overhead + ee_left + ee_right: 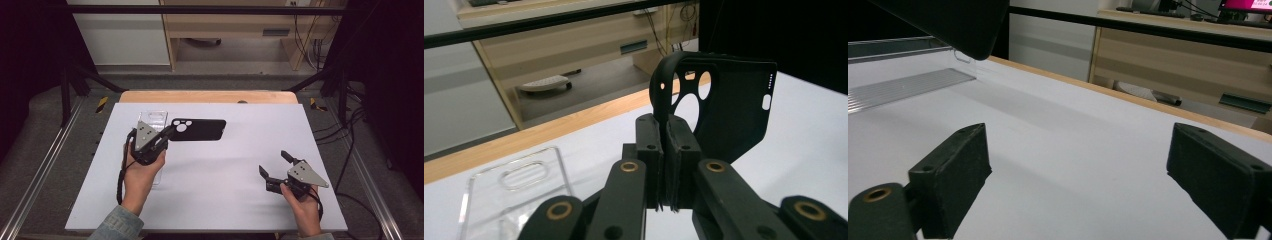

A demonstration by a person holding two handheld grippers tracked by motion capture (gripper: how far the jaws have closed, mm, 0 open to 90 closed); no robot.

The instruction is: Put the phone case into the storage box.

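The black phone case [199,129] is held above the white bench [210,200], towards its far left part, with its camera-cutout end nearest the left tongs [170,133]. In the left gripper view the case [724,107] is seen standing on edge, its rim at the camera-cutout corner pinched between the two pads, which are pressed together on it. No brand, label or writing can be read on the case, on the tongs or on the bench. A clear phone case [152,120] lies flat on the bench just beside and partly beneath the left tongs; its oblong camera opening is visible in the left gripper view [519,185]. The right tongs [274,162] are held low over the near right part of the bench, well apart from both cases, spread wide with nothing between the pads.
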